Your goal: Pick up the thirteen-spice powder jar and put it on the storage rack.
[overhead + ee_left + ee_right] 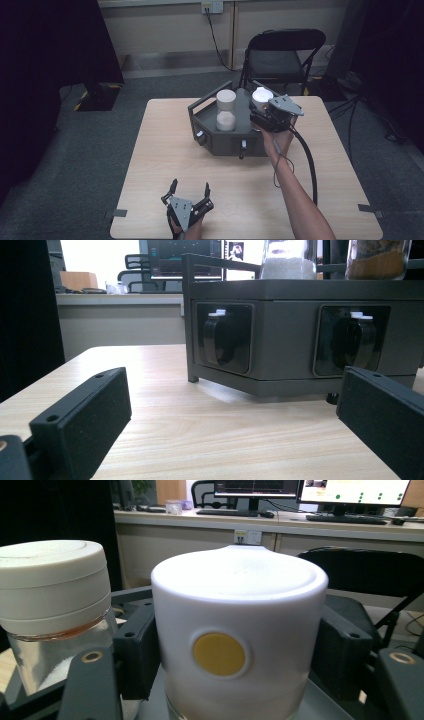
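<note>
Right tool (263, 114) was clamped on the white-lidded jar (239, 635) in the rack (210, 137) near the worktop's far edge. Risk: grip sat on the cap, so lifting could pop it or knock the neighbour jar (225, 110). Left tool (189, 192) gaped wide, idle at near edge.

- The jar lid (239, 625) in the right gripper (235, 650) is showing plain white with one round yellow dot on its side.
- The neighbouring jar (52, 605) is wearing an off-white lid over clear glass.
- The rack (227, 142) is showing dark grey, its knobs (220, 337) black with white tips.
- The table (165, 150) is displaying pale wood grain.
- The left gripper (189, 192) is showing black jaws under a grey plate.
- The folding chair (280, 55) is looking black.
</note>
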A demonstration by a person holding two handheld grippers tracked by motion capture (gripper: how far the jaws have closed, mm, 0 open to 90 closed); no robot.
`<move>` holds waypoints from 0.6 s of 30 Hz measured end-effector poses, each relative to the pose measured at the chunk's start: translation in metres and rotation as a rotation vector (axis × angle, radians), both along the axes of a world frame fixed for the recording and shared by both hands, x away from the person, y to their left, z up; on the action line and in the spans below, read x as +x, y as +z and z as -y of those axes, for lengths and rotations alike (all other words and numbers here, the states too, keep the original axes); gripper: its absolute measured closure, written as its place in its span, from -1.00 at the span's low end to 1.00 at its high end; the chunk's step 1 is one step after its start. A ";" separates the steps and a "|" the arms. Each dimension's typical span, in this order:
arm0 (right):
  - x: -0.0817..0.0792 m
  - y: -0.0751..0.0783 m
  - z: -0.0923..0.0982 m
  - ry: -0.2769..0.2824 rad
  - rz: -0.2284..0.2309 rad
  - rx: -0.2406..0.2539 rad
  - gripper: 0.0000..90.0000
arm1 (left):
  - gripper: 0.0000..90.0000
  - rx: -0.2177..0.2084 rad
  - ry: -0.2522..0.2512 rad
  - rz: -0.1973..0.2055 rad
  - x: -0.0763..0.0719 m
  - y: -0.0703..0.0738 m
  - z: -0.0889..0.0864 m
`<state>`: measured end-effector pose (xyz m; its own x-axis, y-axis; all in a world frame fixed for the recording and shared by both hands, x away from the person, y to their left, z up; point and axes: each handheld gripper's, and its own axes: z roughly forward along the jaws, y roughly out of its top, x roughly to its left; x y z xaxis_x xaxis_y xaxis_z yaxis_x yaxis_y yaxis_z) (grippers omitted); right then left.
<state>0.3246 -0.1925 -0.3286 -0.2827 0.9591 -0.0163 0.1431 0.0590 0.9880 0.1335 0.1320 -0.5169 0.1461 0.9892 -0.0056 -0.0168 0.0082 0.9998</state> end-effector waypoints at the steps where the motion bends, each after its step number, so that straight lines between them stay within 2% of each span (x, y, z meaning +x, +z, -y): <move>1: 0.000 -0.001 0.000 -0.004 -0.005 0.004 -0.33 | -0.99 0.000 0.000 0.000 0.000 0.000 0.000; 5: 0.002 -0.006 0.001 -0.020 -0.019 -0.001 -0.33 | -0.99 0.000 0.000 0.000 0.000 0.000 0.000; 7: 0.001 -0.008 0.004 -0.020 -0.016 0.015 -0.33 | -0.99 0.000 0.000 0.000 0.000 0.000 0.000; 10: 0.000 -0.008 0.002 -0.022 -0.011 -0.002 -0.33 | -0.99 0.000 0.001 0.000 0.000 0.000 0.000; 13: -0.002 -0.012 0.001 -0.027 0.000 -0.001 -0.33 | -0.99 0.000 0.002 0.000 0.000 0.000 0.000; 18: 0.000 -0.011 0.004 -0.024 -0.007 0.012 -0.33 | -0.99 0.000 0.002 0.000 0.000 0.000 0.000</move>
<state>0.3250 -0.1960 -0.3399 -0.2601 0.9656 -0.0030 0.1513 0.0439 0.9875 0.1334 0.1316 -0.5169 0.1438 0.9896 -0.0056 -0.0171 0.0081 0.9998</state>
